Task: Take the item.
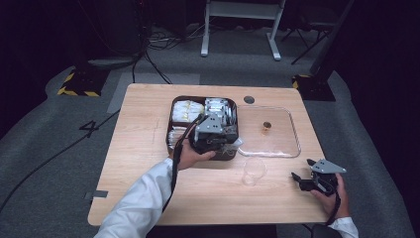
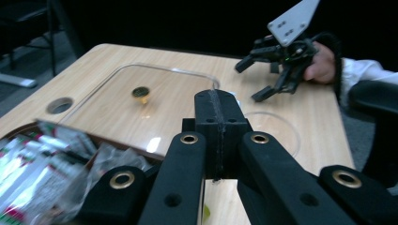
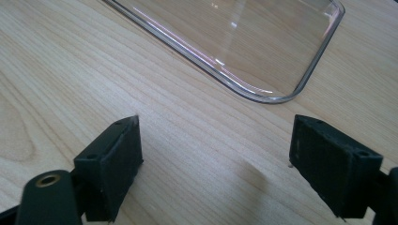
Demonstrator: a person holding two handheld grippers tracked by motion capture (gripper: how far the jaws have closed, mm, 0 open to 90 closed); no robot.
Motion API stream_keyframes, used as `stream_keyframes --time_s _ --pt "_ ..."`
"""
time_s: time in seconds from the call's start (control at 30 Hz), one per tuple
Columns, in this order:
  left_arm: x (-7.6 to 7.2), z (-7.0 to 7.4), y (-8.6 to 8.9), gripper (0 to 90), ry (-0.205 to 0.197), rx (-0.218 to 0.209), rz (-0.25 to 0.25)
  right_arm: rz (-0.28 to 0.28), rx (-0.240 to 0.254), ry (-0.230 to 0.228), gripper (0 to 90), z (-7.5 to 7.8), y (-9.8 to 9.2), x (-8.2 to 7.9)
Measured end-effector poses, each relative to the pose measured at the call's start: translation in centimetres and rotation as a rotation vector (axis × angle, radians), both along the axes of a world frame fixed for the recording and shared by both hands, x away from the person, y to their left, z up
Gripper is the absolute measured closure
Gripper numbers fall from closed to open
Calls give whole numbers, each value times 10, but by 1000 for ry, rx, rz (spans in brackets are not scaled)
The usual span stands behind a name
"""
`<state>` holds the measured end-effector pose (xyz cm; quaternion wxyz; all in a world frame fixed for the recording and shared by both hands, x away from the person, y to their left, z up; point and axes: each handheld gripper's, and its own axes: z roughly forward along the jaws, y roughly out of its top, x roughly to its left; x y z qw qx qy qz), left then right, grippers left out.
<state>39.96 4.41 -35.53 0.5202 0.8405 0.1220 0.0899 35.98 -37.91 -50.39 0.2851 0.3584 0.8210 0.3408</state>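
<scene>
Left claw [image 1: 233, 144], pressed together and empty, hovers over the packet tray [image 1: 173, 106] edge, the clear lid [image 1: 292, 131] lying just right.

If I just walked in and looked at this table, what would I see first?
Probably the dark box stuffed with shiny packets in the middle of the wooden table, with the left gripper shut right above it. Next to the box lies a clear lid with a small gold knob. Near the table's front right corner, the right gripper waits with its jaws open.
</scene>
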Motion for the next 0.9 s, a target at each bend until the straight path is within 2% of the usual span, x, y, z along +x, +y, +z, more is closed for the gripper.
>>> stream_keyframes --time_s 0.3,0.6,0.8,0.9 --pt "-9 4 -23 897 9 -11 -72 0 0 0 176 0 0 0" --pt "-16 10 -41 897 6 -19 -123 1 -1 0 176 0 0 0" --pt "-18 9 -52 897 21 -21 -152 1 -1 0 177 0 0 0" --pt "-19 8 -56 896 35 -36 -165 0 0 0 176 0 0 0"
